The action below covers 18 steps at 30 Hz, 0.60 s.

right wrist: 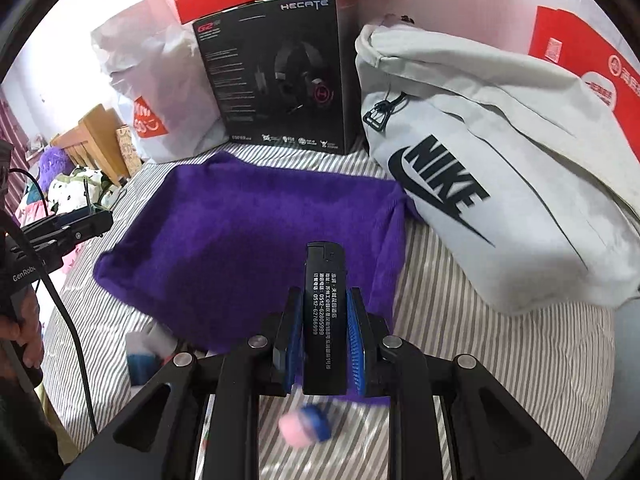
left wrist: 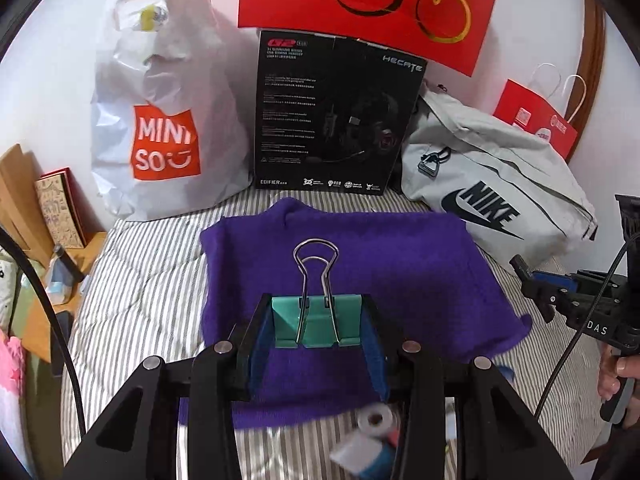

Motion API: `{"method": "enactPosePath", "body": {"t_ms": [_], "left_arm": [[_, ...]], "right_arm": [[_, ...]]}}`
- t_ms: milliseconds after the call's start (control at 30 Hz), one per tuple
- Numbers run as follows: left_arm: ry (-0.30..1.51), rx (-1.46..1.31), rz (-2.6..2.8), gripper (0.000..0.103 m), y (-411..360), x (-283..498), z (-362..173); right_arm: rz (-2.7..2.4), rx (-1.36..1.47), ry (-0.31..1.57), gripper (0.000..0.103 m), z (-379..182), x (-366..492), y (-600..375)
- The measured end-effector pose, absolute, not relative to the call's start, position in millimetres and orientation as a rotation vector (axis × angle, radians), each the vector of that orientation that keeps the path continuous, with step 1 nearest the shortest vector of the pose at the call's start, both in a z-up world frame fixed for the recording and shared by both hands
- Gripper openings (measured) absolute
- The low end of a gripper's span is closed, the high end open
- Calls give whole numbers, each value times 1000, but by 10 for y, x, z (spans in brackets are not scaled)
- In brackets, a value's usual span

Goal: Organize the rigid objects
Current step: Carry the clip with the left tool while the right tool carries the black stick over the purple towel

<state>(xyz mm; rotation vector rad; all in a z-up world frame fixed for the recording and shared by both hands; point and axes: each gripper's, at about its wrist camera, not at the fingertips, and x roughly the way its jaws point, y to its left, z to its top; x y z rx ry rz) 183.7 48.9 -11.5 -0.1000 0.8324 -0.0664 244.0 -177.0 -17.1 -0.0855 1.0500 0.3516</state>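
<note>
The left gripper [left wrist: 318,326] is clamping a teal binder clip [left wrist: 318,322] at center frame, above the purple cloth [left wrist: 400,264]. The right gripper [right wrist: 324,340] is squeezing a black lighter [right wrist: 324,320] upright at lower center.

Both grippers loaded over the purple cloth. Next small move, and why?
Probably lower the left gripper and release the teal binder clip onto the purple cloth. Both grippers are already shut on items: the right gripper holds the black lighter. The cloth beneath looks bare, so either item has room. Setting one down first seems safest.
</note>
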Motion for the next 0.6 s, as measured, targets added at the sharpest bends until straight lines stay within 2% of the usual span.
{"method": "enactPosePath", "body": {"t_ms": [600], "left_arm": [[972, -130, -65, 39, 513, 2791, -784]], "right_arm": [[329, -82, 1155, 21, -893, 3323, -1385]]}}
